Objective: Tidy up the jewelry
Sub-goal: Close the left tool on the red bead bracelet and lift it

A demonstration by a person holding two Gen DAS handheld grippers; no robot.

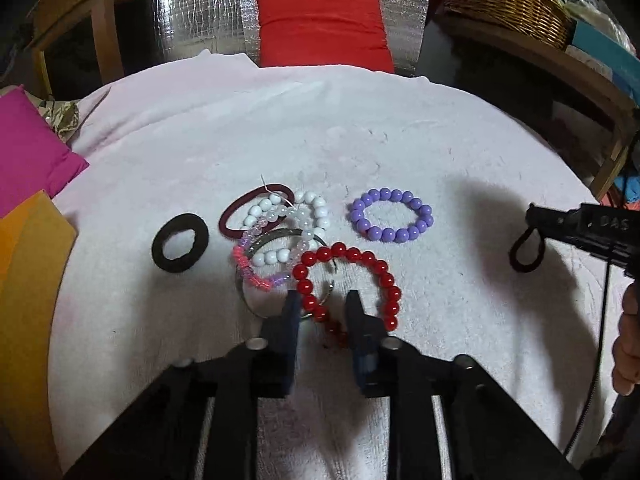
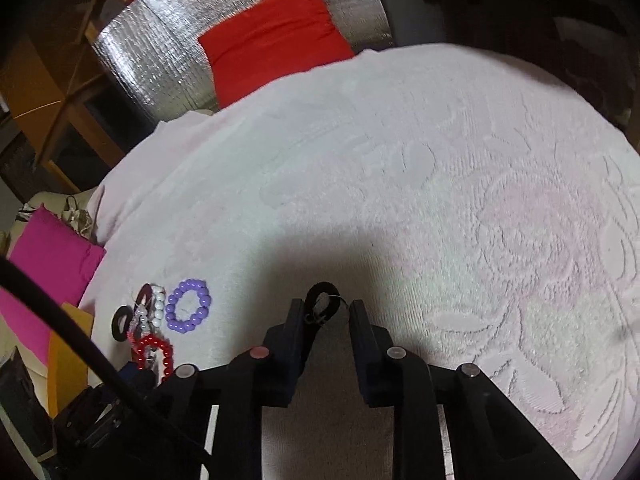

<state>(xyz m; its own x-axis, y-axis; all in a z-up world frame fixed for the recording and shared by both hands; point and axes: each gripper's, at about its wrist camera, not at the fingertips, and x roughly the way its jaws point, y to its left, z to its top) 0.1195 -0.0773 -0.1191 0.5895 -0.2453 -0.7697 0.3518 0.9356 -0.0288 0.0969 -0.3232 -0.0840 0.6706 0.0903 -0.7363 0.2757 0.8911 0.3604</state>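
The left gripper point(image 1: 322, 300) is held apart astride the red bead bracelet point(image 1: 352, 284) to lift it from the tangled pile; the right gripper point(image 2: 325, 308), also apart, has a black hair tie point(image 2: 322, 294) hanging at its fingertips, well apart from the pile.

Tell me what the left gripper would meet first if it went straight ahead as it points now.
Most likely the red bracelet: the left gripper is open, and the bracelet's near beads already lie between its fingers. Beyond it is the tangled pile with the white beads. Height above the cloth is unclear.
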